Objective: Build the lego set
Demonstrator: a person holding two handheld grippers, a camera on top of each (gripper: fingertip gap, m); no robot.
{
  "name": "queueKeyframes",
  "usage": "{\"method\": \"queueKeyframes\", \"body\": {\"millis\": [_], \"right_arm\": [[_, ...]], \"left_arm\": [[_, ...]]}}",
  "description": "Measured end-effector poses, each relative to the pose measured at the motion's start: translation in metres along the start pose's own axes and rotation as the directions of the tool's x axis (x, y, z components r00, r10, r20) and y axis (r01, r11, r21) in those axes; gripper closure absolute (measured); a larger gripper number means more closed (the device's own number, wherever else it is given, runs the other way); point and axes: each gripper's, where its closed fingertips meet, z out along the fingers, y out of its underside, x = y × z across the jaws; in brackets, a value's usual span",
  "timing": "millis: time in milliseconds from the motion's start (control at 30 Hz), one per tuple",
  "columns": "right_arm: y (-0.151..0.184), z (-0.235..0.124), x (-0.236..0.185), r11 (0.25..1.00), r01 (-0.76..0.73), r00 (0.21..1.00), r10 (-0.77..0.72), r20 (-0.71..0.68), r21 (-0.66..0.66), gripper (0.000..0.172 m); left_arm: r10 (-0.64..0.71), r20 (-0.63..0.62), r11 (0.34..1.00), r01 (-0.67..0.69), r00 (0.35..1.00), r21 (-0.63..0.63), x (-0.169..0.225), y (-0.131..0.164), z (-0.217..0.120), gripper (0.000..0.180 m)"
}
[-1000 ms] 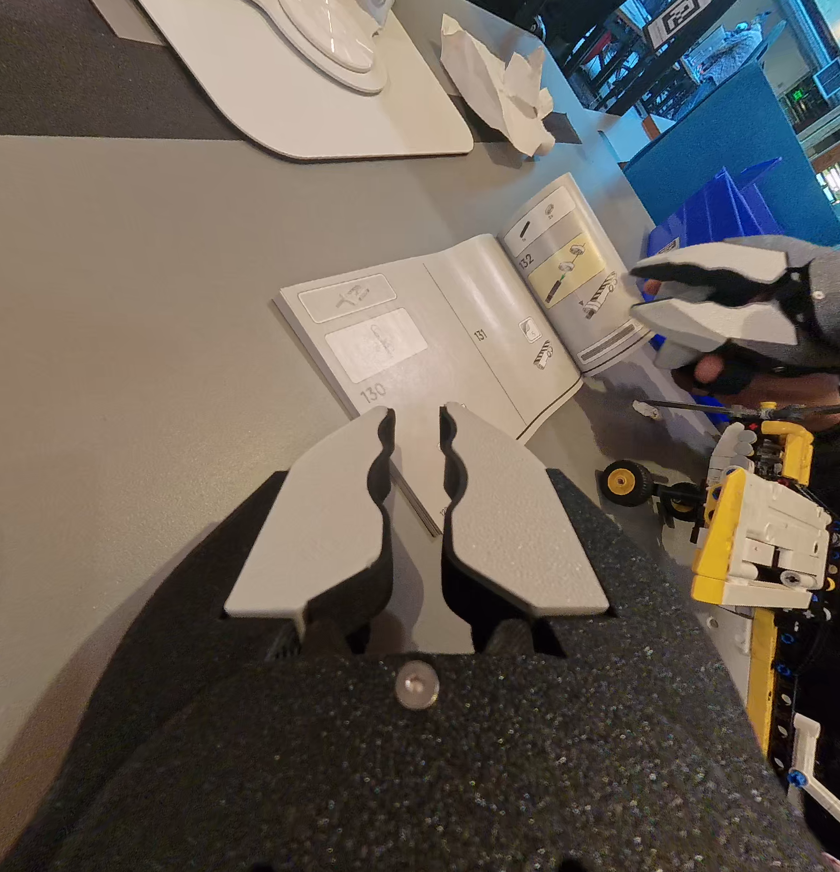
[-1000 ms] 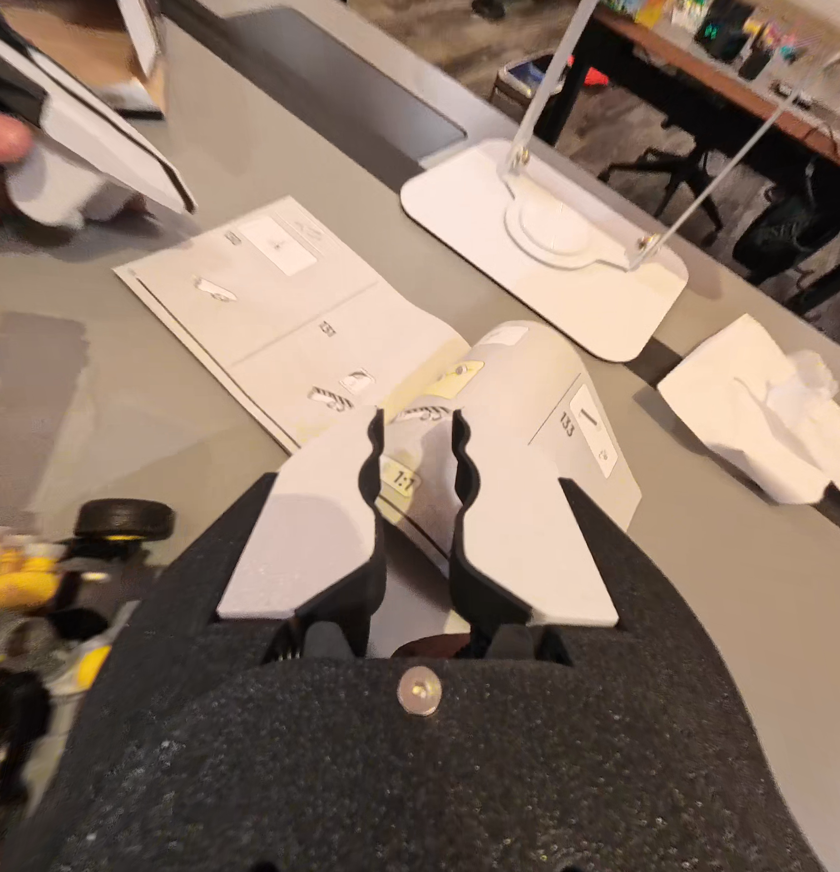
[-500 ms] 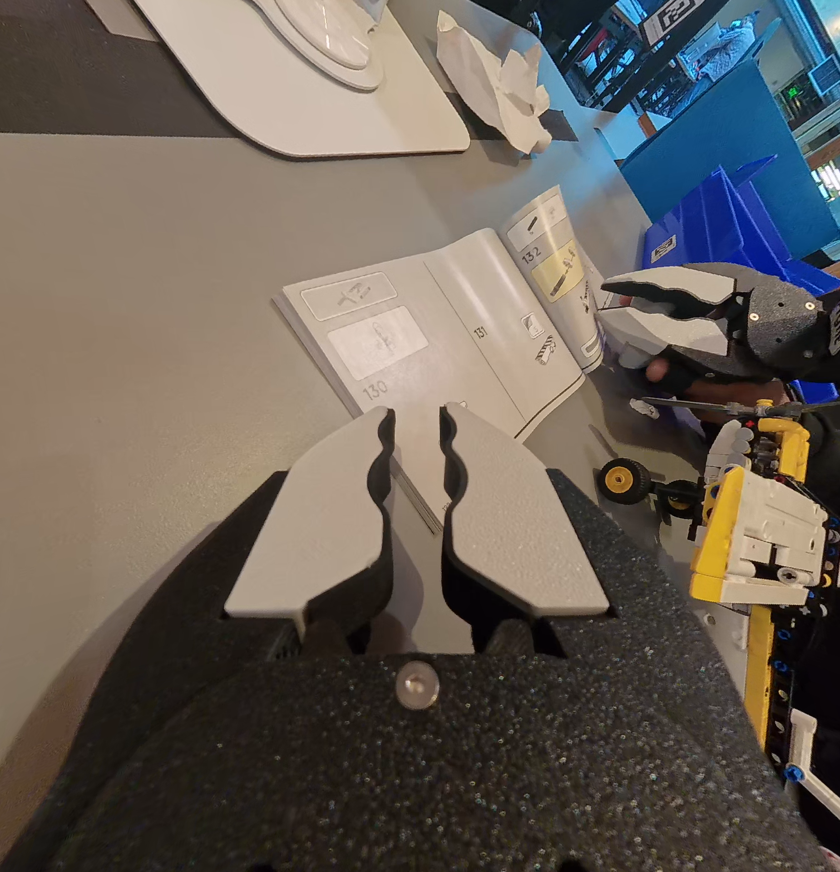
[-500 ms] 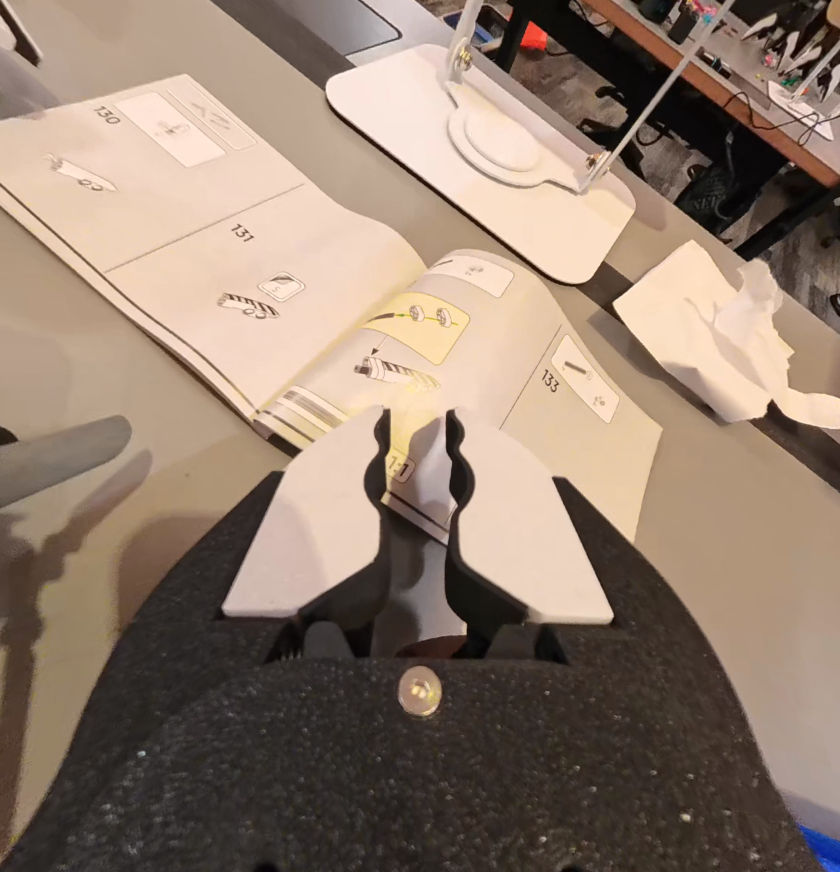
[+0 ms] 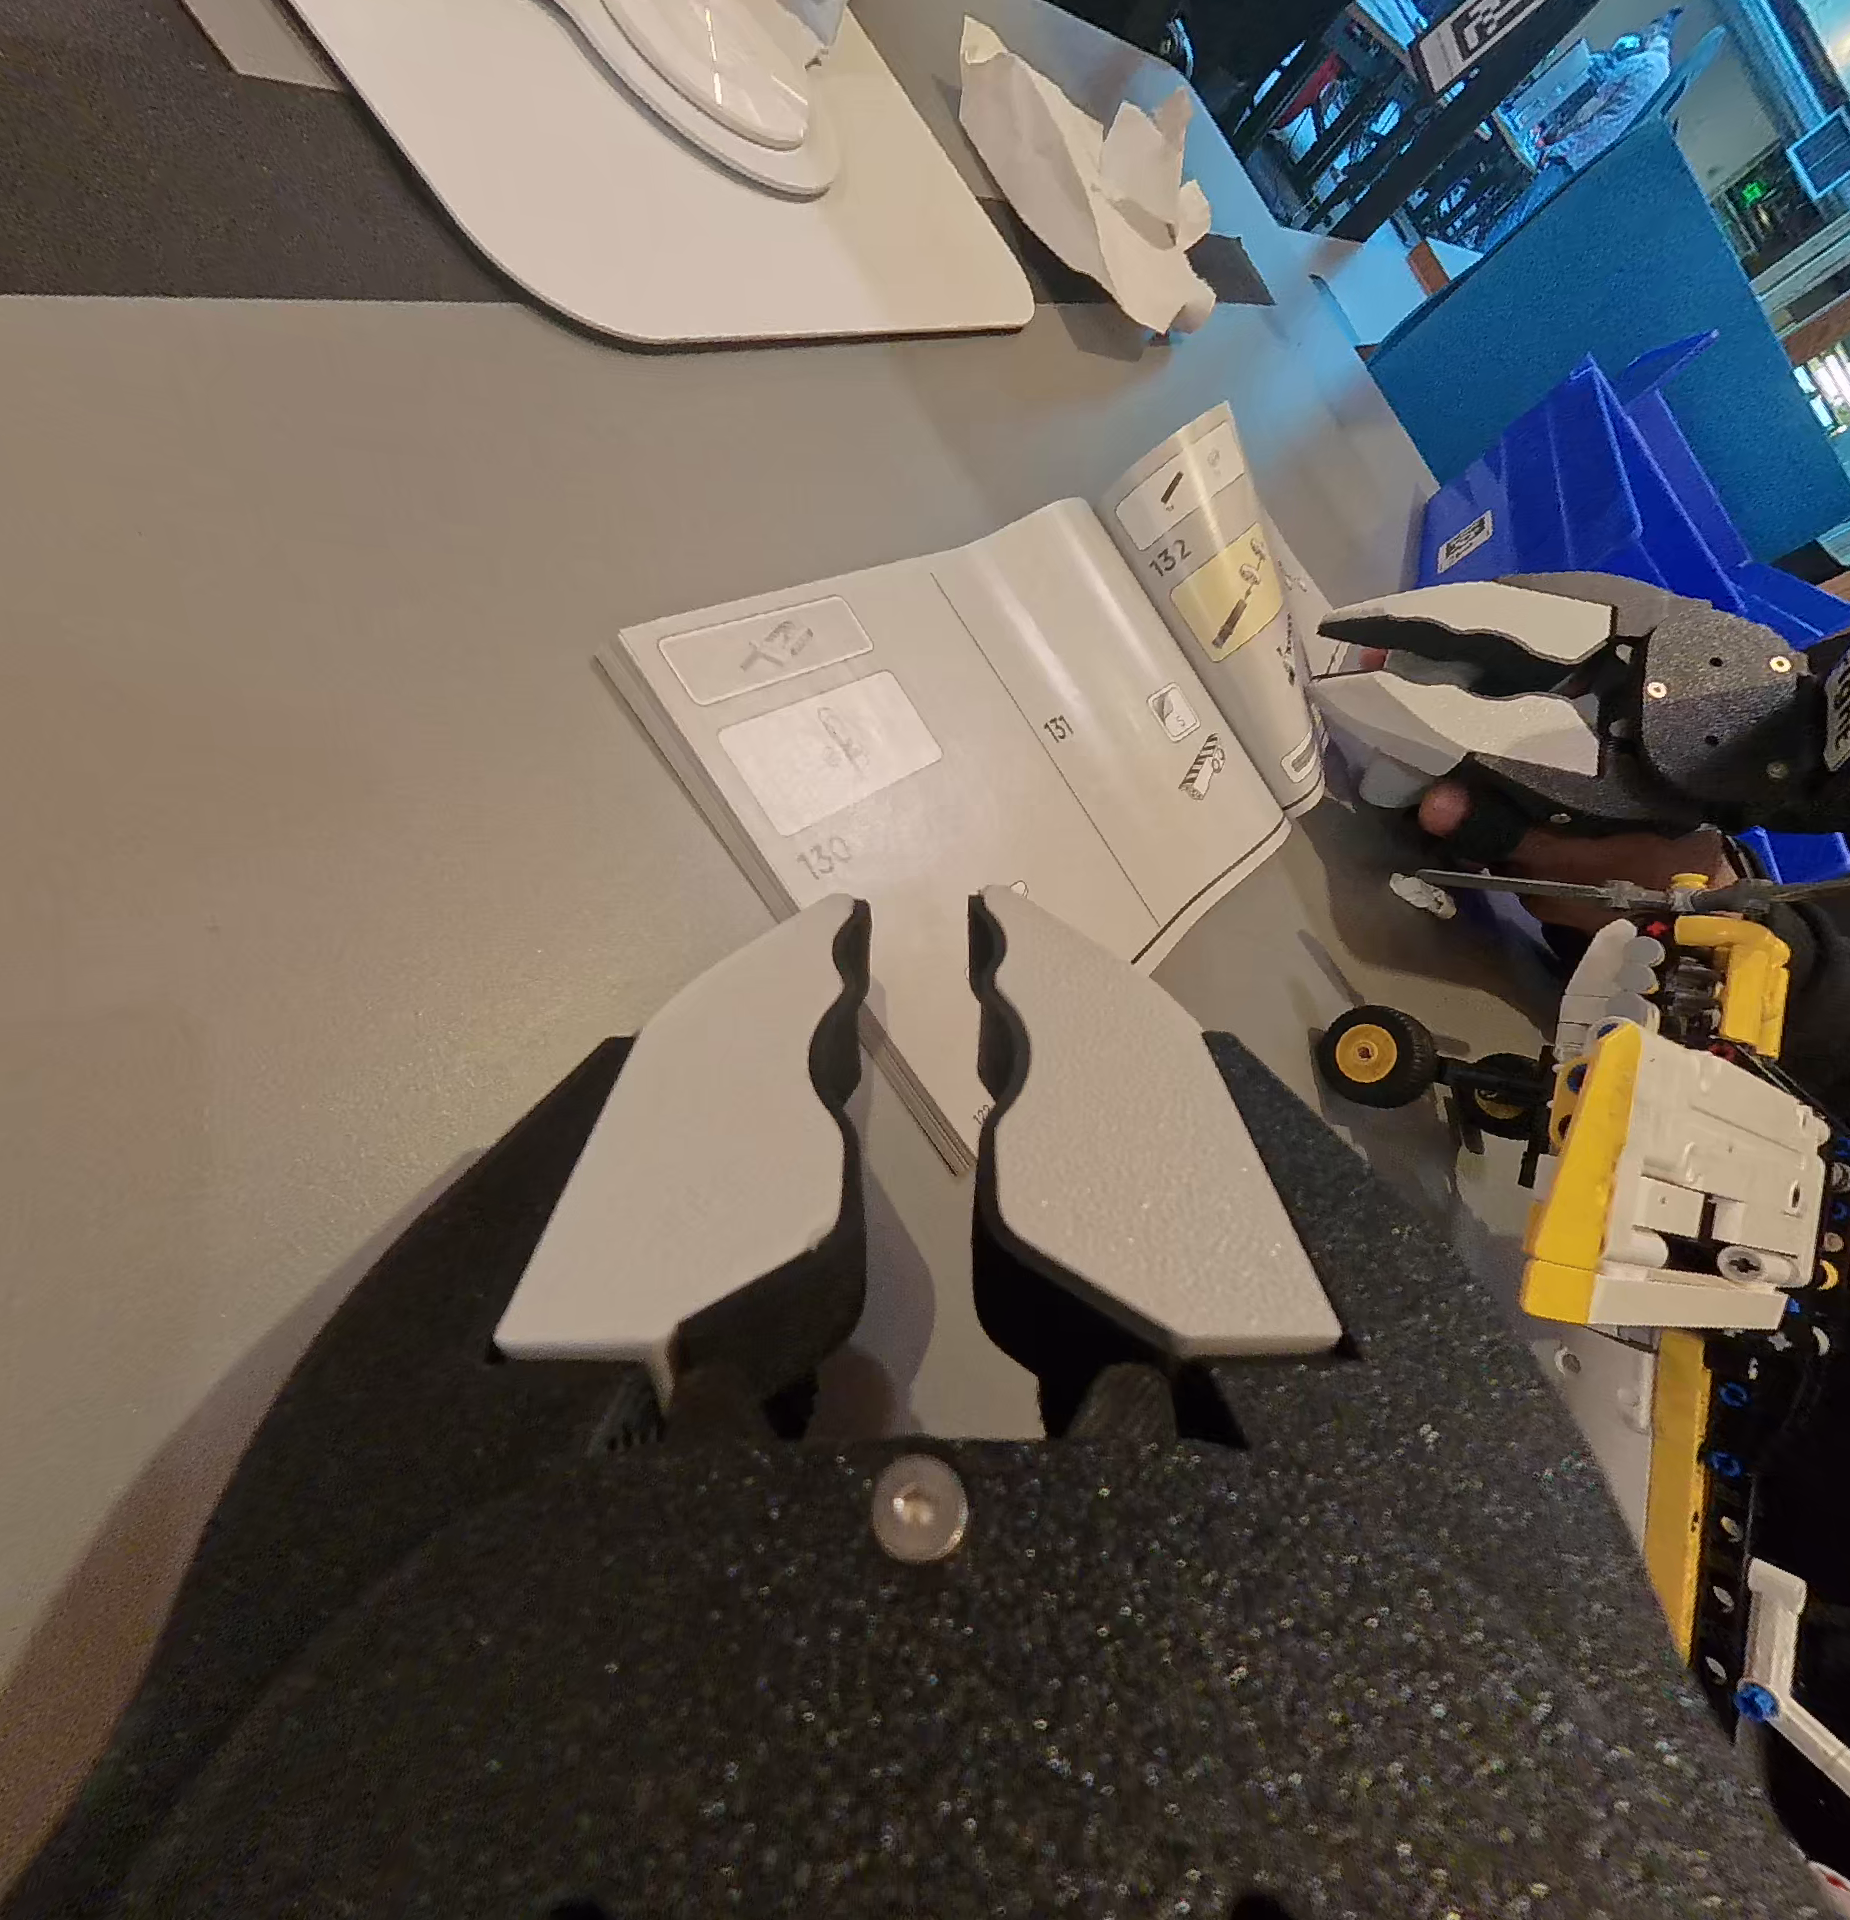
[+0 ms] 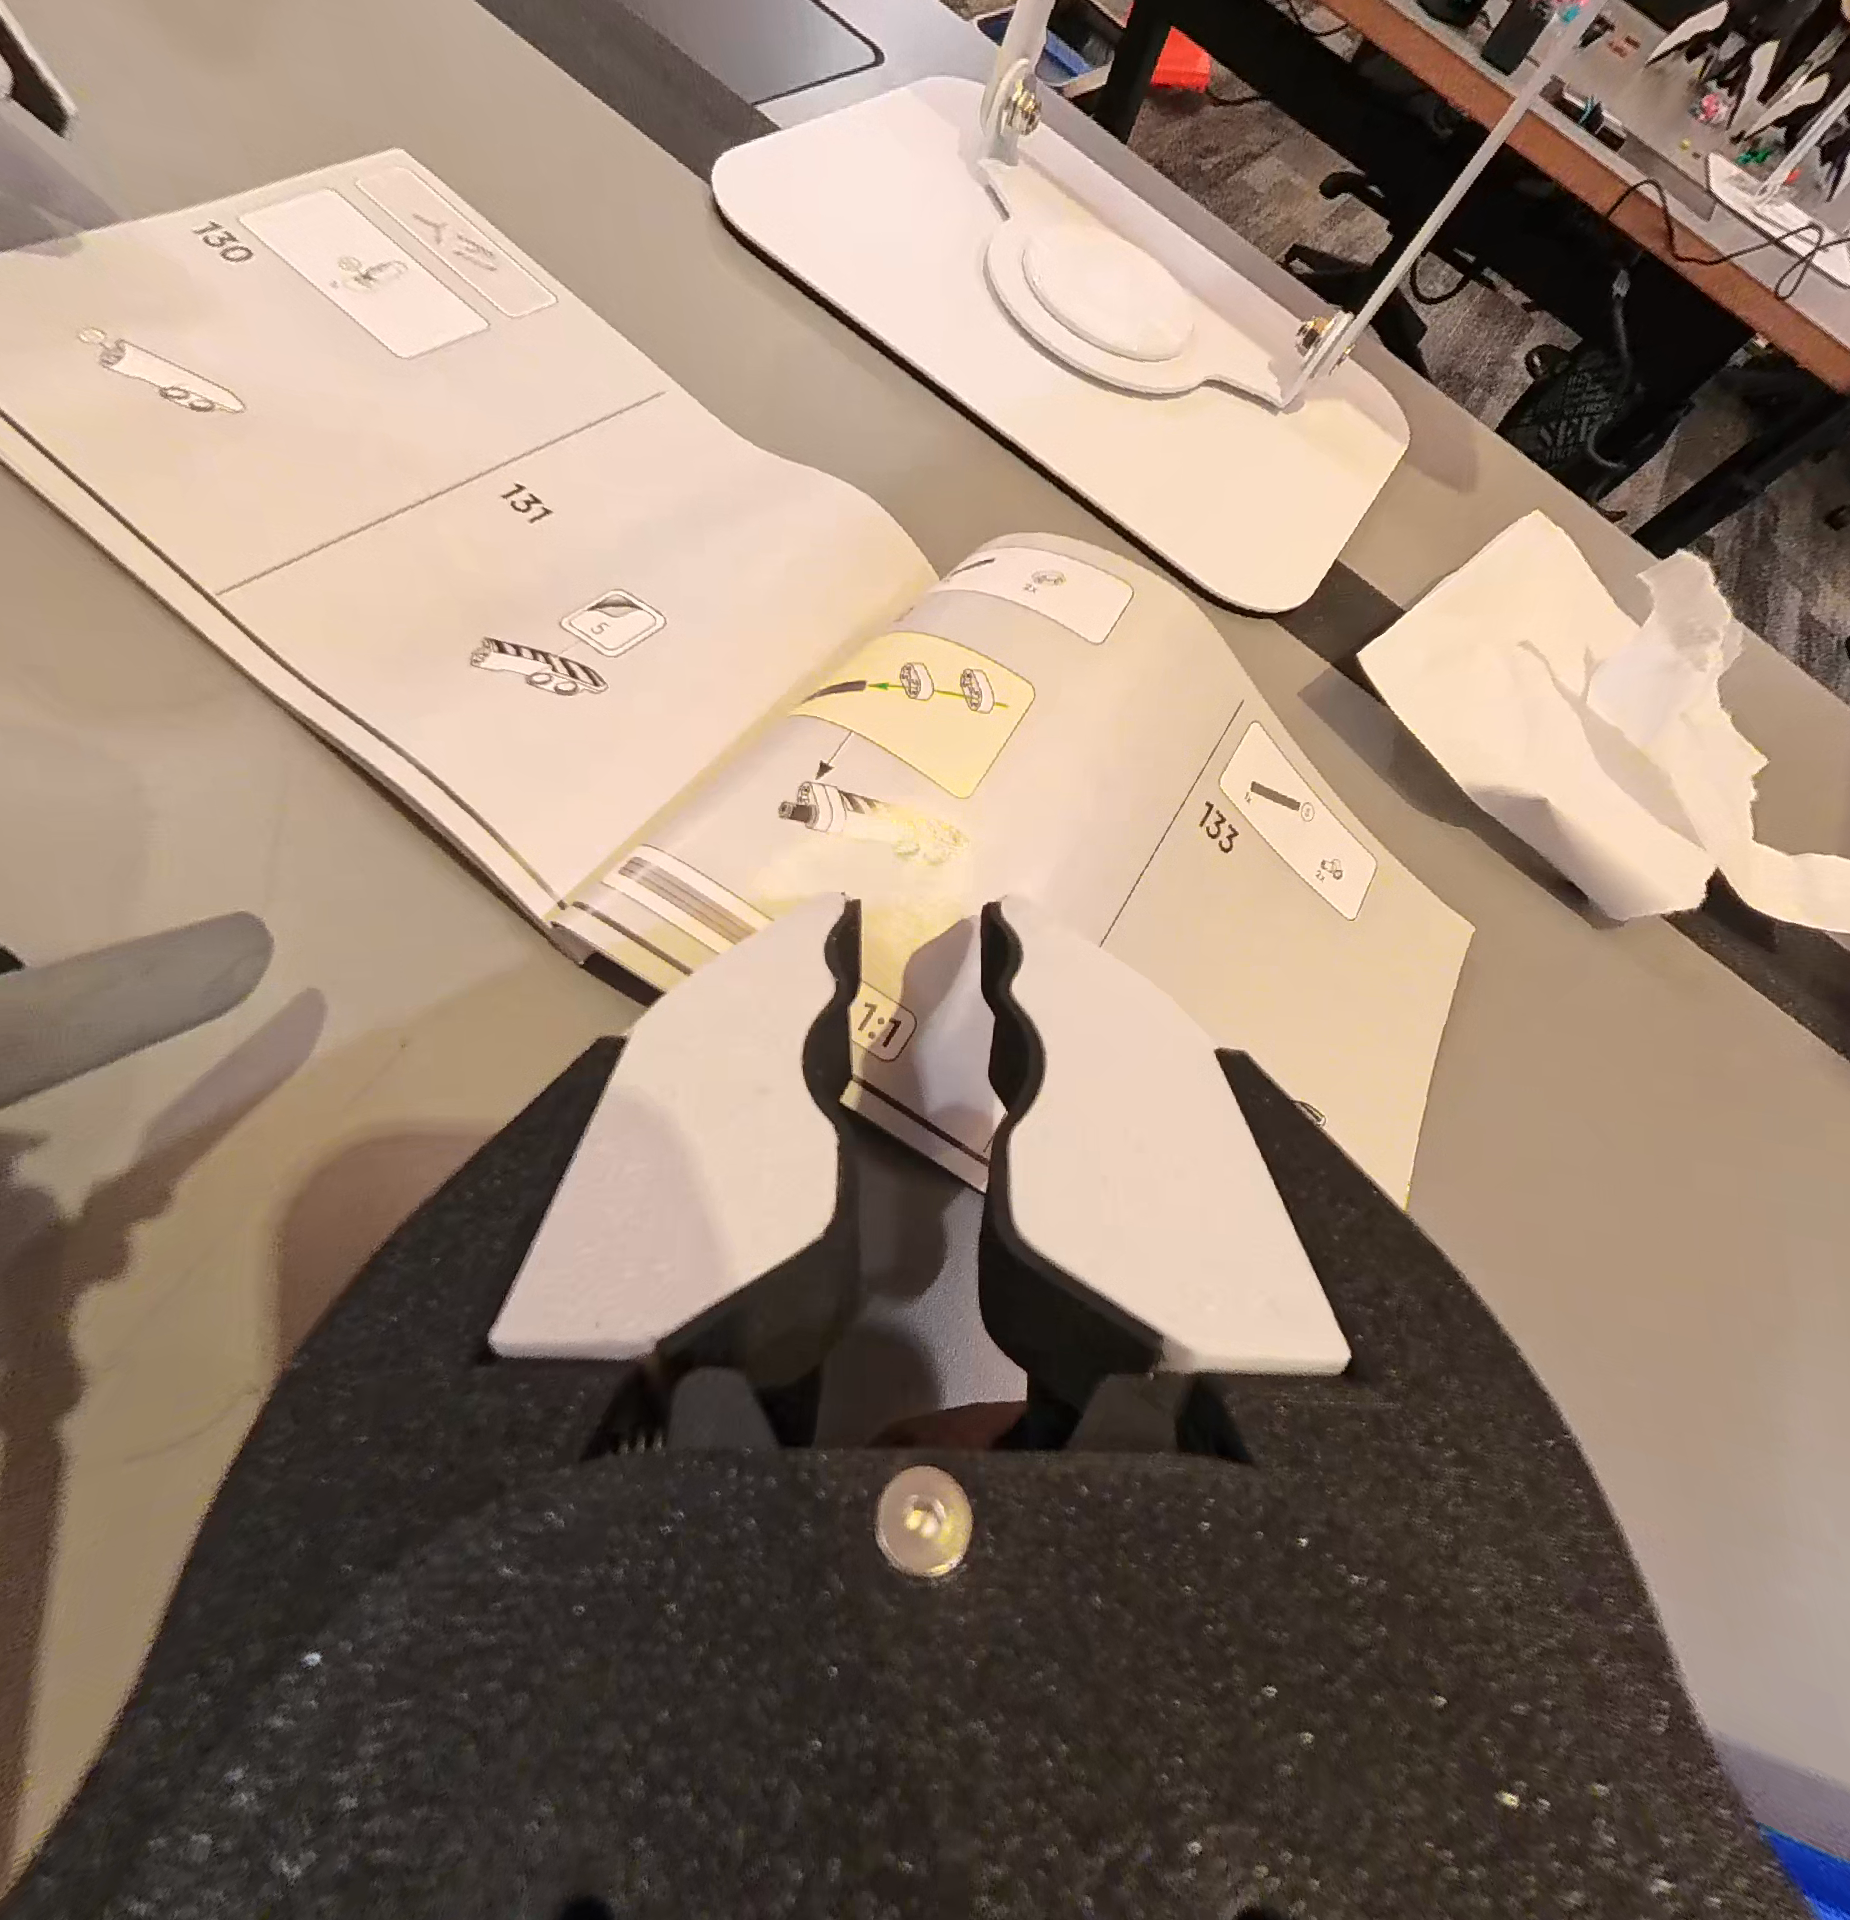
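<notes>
On a smooth grey table (image 5: 277,727), an open paper booklet (image 6: 401,436) lay flat, one glossy page arching upward. Beyond it sat a white rounded stand base (image 6: 1191,457) and crumpled tissue (image 6: 1586,748). A blocky yellow-and-white brick model (image 5: 1679,1195) stood at the table's right edge. Both grippers, left (image 5: 919,906) and right (image 6: 916,914), hovered level over the booklet's near edge, jaws slightly parted, grasping nothing.

Matt grey surface (image 5: 277,727); the booklet (image 6: 485,520) is smooth, faintly glossy paper. At two o'clock lies crumpled tissue paper (image 6: 1627,748). Both tongs show grainy black foam-like bodies and matt grey plastic fingers (image 5: 713,1143).
</notes>
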Motion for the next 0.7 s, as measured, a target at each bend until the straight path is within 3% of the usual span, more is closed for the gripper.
{"method": "queueKeyframes", "body": {"millis": [700], "right_arm": [[0.0007,0.0014,-0.0006,1.000,0.013,1.000,-0.013,0.002,-0.007,0.152]], "left_arm": [[0.003,0.004,1.000,-0.003,1.000,-0.003,-0.0001,0.0007,0.0003,0.162]]}}
